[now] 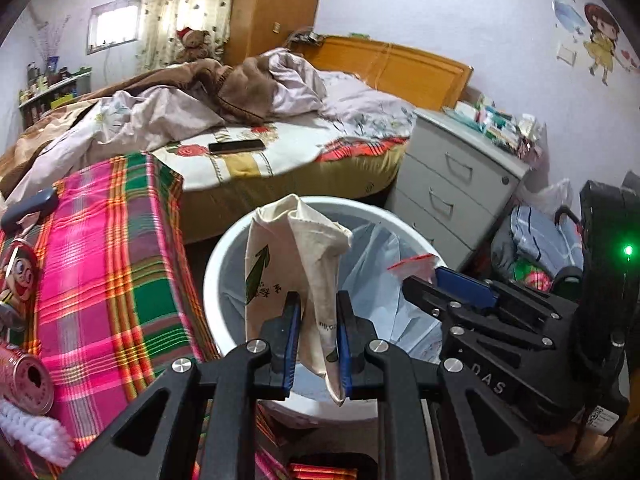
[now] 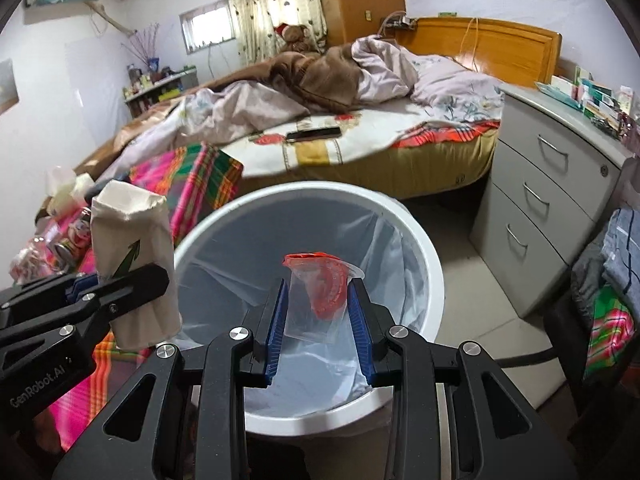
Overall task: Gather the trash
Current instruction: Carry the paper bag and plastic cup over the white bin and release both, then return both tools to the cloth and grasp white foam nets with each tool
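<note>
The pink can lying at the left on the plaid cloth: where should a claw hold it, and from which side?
Grip the pink can across its round body, coming from above. It lies on its side on the plaid cloth, open end toward the camera, so the curved wall is the free part. Both claws are full now.

A lived-in home bedroom: an unmade bed (image 2: 320, 120) with wooden headboard (image 2: 500, 46) at twelve o'clock, a drawer chest (image 2: 552, 184) at two, and what looks like a teddy bear (image 2: 294, 38) by the curtain (image 2: 268, 8).
</note>
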{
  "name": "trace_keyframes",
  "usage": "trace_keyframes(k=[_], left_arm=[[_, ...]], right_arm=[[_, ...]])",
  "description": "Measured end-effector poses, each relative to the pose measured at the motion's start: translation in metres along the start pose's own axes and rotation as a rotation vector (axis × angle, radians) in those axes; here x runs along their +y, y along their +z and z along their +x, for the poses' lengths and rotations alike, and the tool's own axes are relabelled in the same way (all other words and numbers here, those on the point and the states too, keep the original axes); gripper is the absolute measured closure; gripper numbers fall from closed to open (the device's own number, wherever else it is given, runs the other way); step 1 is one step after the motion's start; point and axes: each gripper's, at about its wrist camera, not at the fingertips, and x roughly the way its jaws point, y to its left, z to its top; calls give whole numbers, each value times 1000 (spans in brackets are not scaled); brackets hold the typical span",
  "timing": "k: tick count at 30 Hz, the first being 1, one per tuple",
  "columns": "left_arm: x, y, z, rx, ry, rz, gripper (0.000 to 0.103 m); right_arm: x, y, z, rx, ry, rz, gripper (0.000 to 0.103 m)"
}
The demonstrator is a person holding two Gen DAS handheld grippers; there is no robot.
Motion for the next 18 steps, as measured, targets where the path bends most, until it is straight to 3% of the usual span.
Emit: trace_keyframes(k=[5,7,8,10,11,18], left_arm=[[1,-2,6,13,4,-2,79],[4,-2,4,12,12,-9,48],[6,-2,2,7,15,-15,44],[11,-3,-3,-4,22,-27,44],[14,-3,-4,-6,21,-30,44],[34,-10,-34,-52,41,-67,44]], right_arm=[[-3,0,5,21,-21,3,70],[-5,-1,3,20,-20,9,68],[-5,0,3,20,-24,13,66],[-7,0,2,9,-33,24,49],[-8,0,0,3,-31,29,47],[3,4,-13,-39,-15,30,47]])
